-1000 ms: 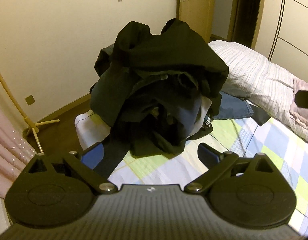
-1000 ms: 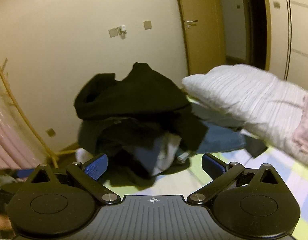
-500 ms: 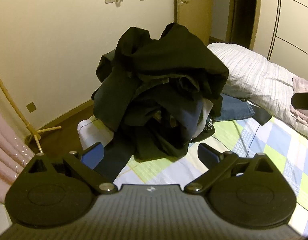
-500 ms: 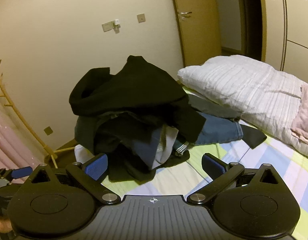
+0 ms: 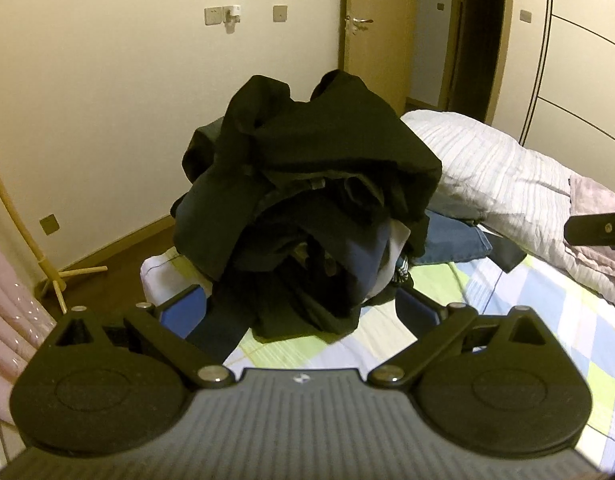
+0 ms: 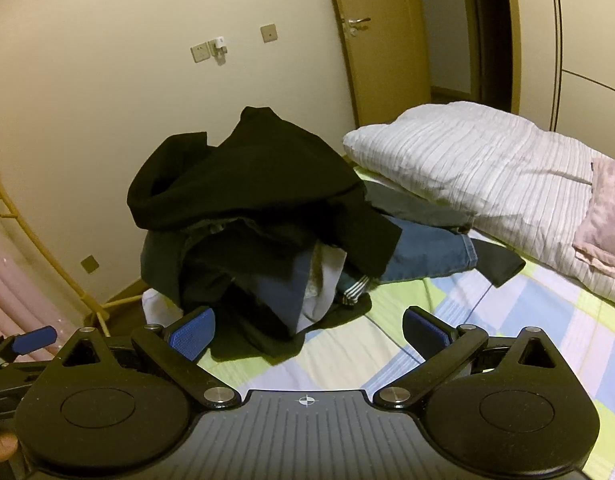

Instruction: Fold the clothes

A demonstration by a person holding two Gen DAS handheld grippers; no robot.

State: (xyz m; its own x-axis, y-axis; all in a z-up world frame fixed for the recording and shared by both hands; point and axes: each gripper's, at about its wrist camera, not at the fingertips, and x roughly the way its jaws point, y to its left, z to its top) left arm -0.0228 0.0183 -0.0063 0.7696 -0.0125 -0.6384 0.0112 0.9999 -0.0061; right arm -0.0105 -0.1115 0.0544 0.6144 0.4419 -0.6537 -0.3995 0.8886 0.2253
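A soft, crumpled heap of dark clothes (image 5: 307,208) sat on the checked bed (image 6: 527,312) beside one ribbed white pillow (image 6: 479,160), while both grippers, left (image 5: 303,308) and right (image 6: 307,330), hung with jaws spread, holding nothing.

You face a cream wall (image 5: 107,100) with switches (image 5: 221,15), a wooden door (image 6: 381,40), brown floor (image 5: 119,252), a wardrobe (image 5: 579,60), and a bed (image 6: 527,320) with a checked sheet.
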